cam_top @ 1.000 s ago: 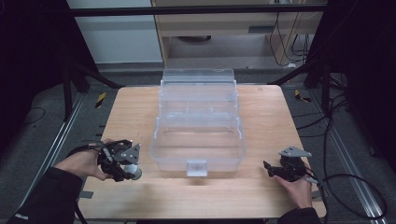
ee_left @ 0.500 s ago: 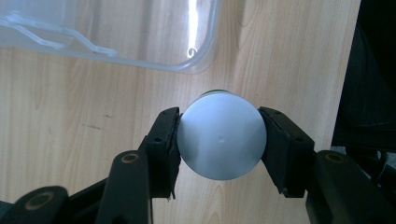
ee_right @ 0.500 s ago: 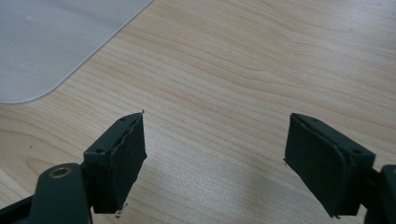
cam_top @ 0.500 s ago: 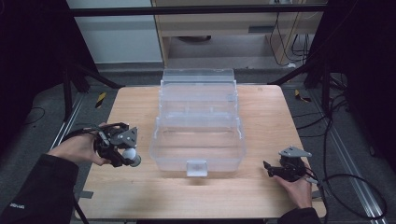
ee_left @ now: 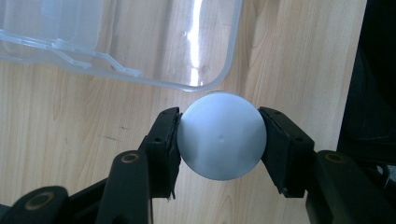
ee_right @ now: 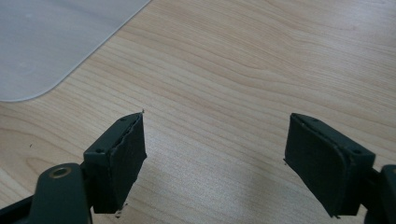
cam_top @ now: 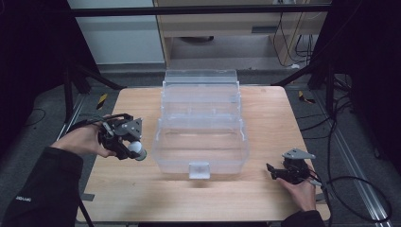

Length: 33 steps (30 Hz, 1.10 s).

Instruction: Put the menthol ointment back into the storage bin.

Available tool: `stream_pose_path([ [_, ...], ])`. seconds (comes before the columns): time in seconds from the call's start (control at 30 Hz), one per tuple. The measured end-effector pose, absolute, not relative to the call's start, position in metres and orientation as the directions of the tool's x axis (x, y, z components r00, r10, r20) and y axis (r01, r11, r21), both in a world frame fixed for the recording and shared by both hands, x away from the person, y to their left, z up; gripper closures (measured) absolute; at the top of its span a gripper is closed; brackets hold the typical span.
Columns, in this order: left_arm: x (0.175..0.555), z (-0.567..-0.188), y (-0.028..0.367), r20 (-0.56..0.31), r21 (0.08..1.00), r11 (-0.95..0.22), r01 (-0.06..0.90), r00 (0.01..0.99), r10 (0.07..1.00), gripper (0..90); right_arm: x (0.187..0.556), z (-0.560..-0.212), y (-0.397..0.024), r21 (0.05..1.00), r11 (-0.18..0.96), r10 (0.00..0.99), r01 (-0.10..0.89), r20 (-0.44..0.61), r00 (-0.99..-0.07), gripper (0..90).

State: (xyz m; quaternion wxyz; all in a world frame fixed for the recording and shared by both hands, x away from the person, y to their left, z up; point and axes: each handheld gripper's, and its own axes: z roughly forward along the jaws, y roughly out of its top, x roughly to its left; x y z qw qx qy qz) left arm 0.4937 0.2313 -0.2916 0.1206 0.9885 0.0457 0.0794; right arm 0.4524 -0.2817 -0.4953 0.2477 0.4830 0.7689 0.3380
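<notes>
Wooden surface [cam_top: 142, 189] under dim lab light, dark frame rails and cables all round. Clear plastic tiered organiser box [cam_top: 201, 142] sits open mid-surface, lid tiers stepped back toward the far edge.

My left tool [cam_top: 134, 150] is clenched on a white ball [cam_top: 138, 148], lifted off the surface just beside the box's left wall. Left gripper view confirms the grip: ball [ee_left: 221, 135] pinched squarely between both pads, a rounded clear-plastic corner of the box [ee_left: 140, 42] just beyond it.

Key relation: the open front bin lies to the right of the ball and slightly ahead of it, with its rim between them. I judge the ball must go up over that wall, then right, before release. A ball has no long axis, so wrist roll doesn't matter. The left hand is clearly the nearer one.

My right tool [cam_top: 279, 172] rests released near the front right corner, well apart from the box. Right gripper view shows jaws wide with bare wood between them and a frosted corner of plastic [ee_right: 51, 42] at upper left.

High view gives the layout and height over the rim; left gripper view gives pad contact, which is too small to read from above.
</notes>
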Motion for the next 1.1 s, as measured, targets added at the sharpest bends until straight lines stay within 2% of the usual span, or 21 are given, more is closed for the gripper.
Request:
stream_pose_path([
  [0.63, 0.517, -0.292, 0.197, 0.14, 0.252, -0.966, 0.052, 0.986, 0.09, 50.1, 0.452, -0.495, -0.282, 0.763, 0.306, 0.908, 0.569, -0.055, -0.415, 20.4],
  [1.1, 0.533, -0.31, 0.173, 0.121, 0.241, -0.97, 0.042, 0.99, 0.073, 50.2, 0.452, -0.495, -0.281, 0.762, 0.305, 0.907, 0.571, -0.048, -0.419, 20.5],
])
